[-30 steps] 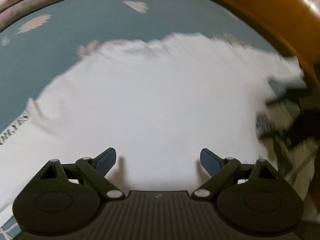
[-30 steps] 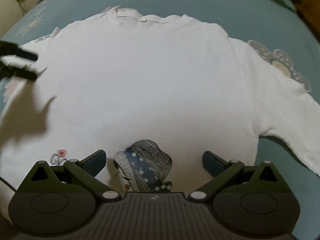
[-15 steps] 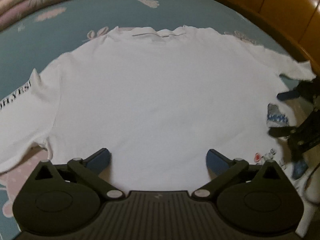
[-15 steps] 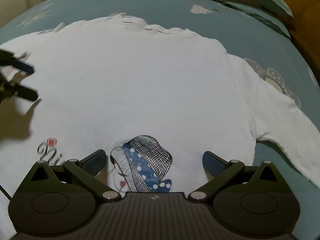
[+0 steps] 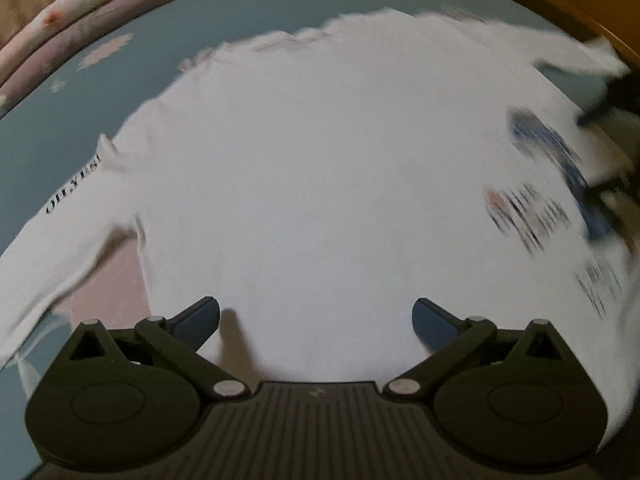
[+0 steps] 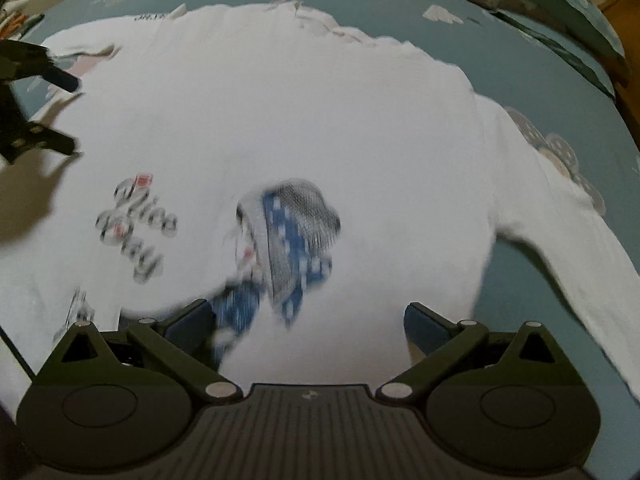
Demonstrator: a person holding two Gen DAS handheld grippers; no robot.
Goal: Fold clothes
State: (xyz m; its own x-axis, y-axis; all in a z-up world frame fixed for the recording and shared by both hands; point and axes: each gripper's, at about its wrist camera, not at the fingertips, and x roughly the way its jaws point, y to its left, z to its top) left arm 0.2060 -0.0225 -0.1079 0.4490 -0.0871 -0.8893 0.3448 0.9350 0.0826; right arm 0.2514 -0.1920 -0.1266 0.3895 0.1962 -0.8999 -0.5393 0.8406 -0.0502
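On the blue bedspread (image 5: 60, 100), looking down at a white long-sleeved shirt (image 5: 320, 180) that is lying spread flat, front up, collar at the far side, both sleeves out to the sides. Still not gripping anything: hovering over the lower body of the shirt with the left gripper (image 5: 316, 312), jaws standing as wide as they go, only bare cloth below and nothing between the fingers. Hanging just as wide with the right gripper (image 6: 308, 316), over the hat-and-scarf print (image 6: 292, 236), pads apparently not pressing on the fabric.

Sweeping both views across the cloth compared with half a second ago, now blurring where the shirt was sharp. Sliding the print up and away from the right fingers, and bringing the whole cursive lettering (image 6: 132, 228) into the right view where only its start was showing. Drawing the lettered sleeve (image 5: 76, 188) and its armpit closer to the left finger. Having widened the left jaws a little over the last second.

Probably meaning a repositioning toward the hem or the sides before a first grasp. Still leaving every fold to be made, with no crease or turned-over edge showing anywhere on the shirt.
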